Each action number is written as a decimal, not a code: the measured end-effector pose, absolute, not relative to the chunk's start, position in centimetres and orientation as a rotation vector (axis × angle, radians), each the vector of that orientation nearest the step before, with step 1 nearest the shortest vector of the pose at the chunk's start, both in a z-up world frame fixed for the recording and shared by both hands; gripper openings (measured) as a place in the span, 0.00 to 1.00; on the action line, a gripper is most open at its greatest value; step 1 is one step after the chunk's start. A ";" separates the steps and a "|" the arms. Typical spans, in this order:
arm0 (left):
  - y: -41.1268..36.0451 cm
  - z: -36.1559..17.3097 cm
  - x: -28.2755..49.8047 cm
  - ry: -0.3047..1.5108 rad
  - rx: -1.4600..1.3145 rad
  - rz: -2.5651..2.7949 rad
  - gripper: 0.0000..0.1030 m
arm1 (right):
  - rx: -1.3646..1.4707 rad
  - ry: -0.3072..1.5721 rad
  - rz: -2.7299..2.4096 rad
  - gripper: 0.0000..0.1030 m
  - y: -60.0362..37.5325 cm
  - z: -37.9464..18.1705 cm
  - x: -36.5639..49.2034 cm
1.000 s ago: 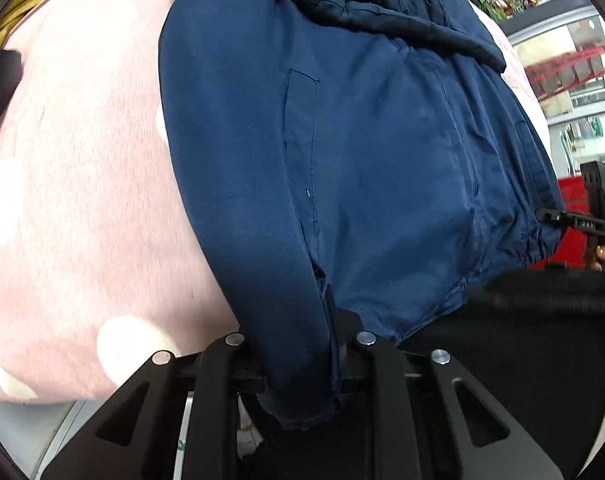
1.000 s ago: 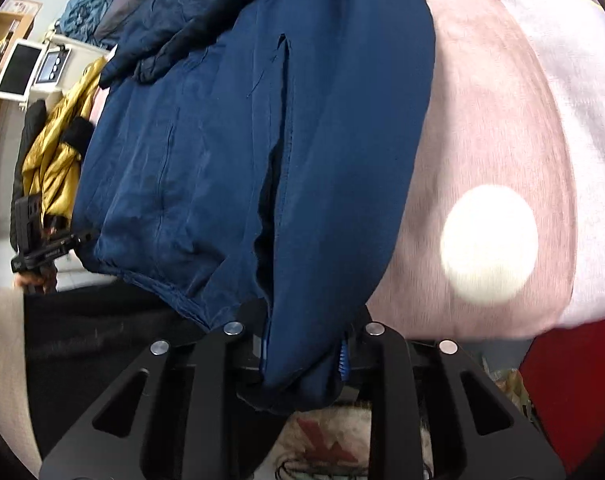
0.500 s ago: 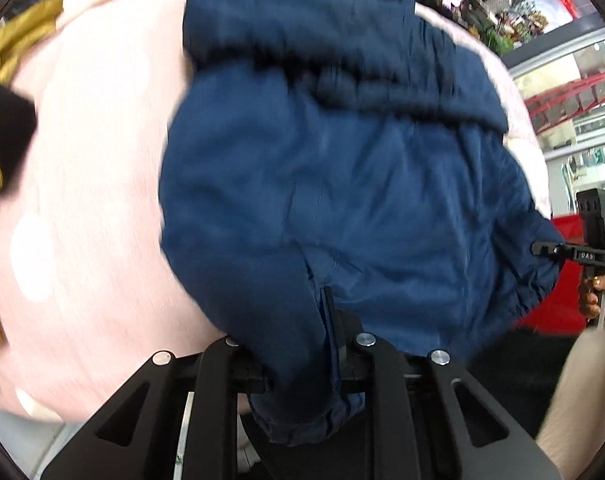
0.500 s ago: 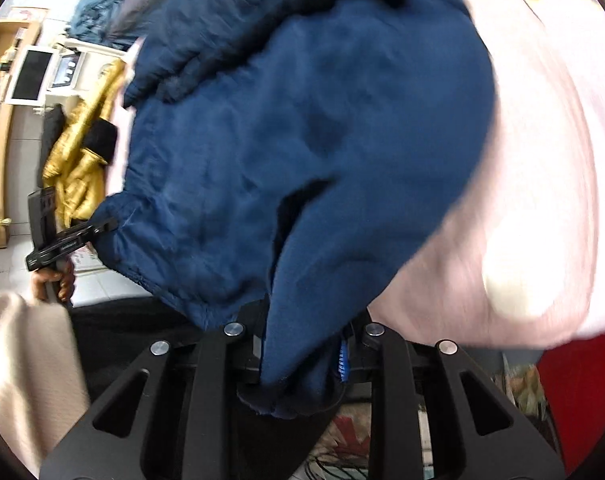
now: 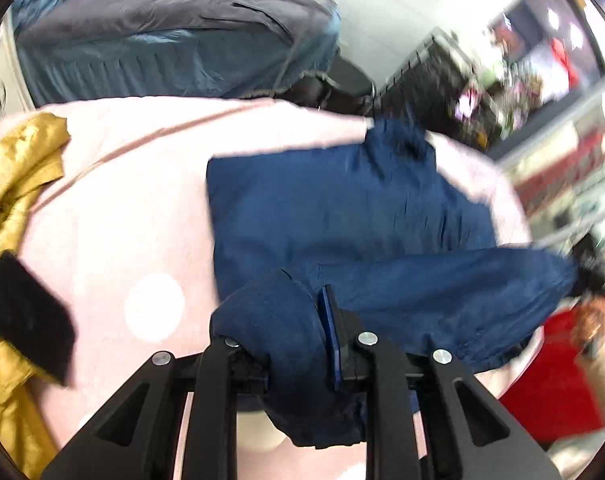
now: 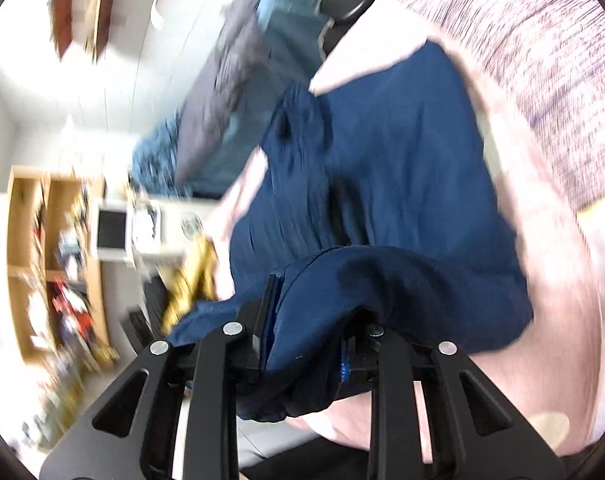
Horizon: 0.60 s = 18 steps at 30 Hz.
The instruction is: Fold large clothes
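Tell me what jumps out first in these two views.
The navy garment fills the middle of both views, its near edge bunched in the left gripper and the right gripper. It lies on a pink blanket with white dots. A gold jacket sits at the left.

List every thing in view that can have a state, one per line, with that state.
navy garment: partly folded, near hem lifted off the pink blanket and carried over its own body.
left tongs: shut on the navy garment's hem.
right tongs: shut on the navy garment's hem.
pink blanket: spread flat under the garment.
gold jacket: crumpled in a heap at the blanket's edge.
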State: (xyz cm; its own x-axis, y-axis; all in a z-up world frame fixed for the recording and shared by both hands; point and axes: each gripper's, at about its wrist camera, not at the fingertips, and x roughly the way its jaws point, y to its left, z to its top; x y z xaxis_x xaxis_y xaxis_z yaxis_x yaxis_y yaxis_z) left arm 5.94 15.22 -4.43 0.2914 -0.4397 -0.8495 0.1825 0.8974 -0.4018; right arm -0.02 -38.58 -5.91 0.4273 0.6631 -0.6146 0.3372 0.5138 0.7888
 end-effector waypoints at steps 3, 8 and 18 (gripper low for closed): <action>13.9 -5.0 8.5 1.222 -0.220 -0.383 0.20 | 1.057 1.169 0.242 0.24 -39.5 -6.2 3.2; 12.9 -6.5 11.1 1.255 -0.189 -0.357 0.20 | 1.106 1.206 0.197 0.24 -41.2 -8.8 5.3; 11.2 -8.1 17.1 1.281 -0.193 -0.279 0.22 | 1.137 1.219 0.150 0.24 -42.7 -11.6 10.7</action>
State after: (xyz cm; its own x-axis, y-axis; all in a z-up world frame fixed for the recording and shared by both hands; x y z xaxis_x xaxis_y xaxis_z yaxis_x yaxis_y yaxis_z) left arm 17.14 11.24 -8.14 0.2593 -0.3105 -0.9145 0.0976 0.9505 -0.2950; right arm 10.73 -42.72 -11.64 0.4066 0.6346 -0.6572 0.4566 0.4820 0.7478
